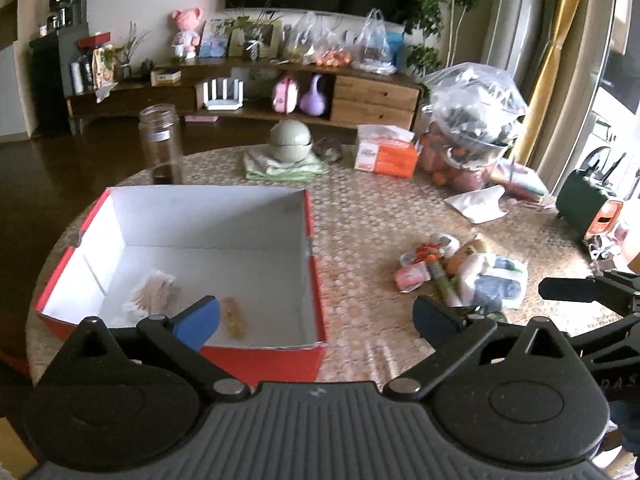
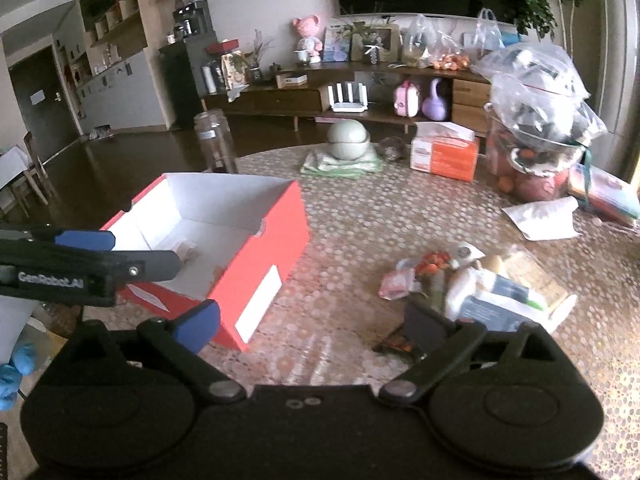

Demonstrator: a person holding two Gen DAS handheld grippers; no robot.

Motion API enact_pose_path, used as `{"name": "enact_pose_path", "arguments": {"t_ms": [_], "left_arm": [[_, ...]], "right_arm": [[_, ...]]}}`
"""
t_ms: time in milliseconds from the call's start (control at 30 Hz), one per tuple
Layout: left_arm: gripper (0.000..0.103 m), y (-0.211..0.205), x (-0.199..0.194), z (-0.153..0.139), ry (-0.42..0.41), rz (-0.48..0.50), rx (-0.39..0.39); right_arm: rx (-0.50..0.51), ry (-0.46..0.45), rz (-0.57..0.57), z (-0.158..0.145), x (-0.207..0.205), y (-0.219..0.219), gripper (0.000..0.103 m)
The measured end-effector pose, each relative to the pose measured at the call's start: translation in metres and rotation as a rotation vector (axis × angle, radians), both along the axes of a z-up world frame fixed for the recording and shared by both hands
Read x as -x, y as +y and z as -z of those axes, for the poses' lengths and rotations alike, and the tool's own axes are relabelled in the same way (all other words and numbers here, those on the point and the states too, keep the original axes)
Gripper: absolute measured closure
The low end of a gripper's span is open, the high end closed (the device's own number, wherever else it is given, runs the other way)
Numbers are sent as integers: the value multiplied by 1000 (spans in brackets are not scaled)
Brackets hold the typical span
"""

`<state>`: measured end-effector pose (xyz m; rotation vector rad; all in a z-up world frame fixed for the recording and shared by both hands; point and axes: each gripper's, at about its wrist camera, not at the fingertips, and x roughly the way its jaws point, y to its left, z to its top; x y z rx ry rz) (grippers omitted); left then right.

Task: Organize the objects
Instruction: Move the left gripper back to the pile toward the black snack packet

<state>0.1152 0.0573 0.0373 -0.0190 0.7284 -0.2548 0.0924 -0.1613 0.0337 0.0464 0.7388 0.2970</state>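
The left wrist camera is sitting just behind the left tongs (image 1: 316, 320), looking forward and down over the near end of the red box (image 1: 316, 280) toward the TV stand (image 1: 372, 92). The right wrist camera is riding behind the right tongs (image 2: 312, 324), facing the same way from farther right. Both are sharing the box, the packet pile (image 1: 464, 276) and the round table (image 1: 360, 220).

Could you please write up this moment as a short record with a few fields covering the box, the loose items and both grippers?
container: red box, white inside, open, on the round table
box contents: two small pale packets
items still out: pile of small packets on the table, to the right of the box
left gripper: open, empty, above the box's near right corner
right gripper: open, empty, between box and pile
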Motion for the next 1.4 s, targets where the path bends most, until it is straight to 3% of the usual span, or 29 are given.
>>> {"name": "enact_pose_path", "arguments": {"t_ms": [200,533,900,1067,1400], "left_arm": [[0,-23,11,7,-23,35,-15],[0,-67,26,19,-36,112,36],[0,-123,22,55,3,161,-47],[0,-142,12,71,-4,185,-83],[0,-172,-23,109,63,221,-118]], "right_arm": [[13,-11,24,6,10,-25,5],[42,-21,112,15,26,-87,5],[55,7,162,31,31,-145,6],[54,31,172,44,22,-158,9],[80,99,129,82,6,-162,11]]}}
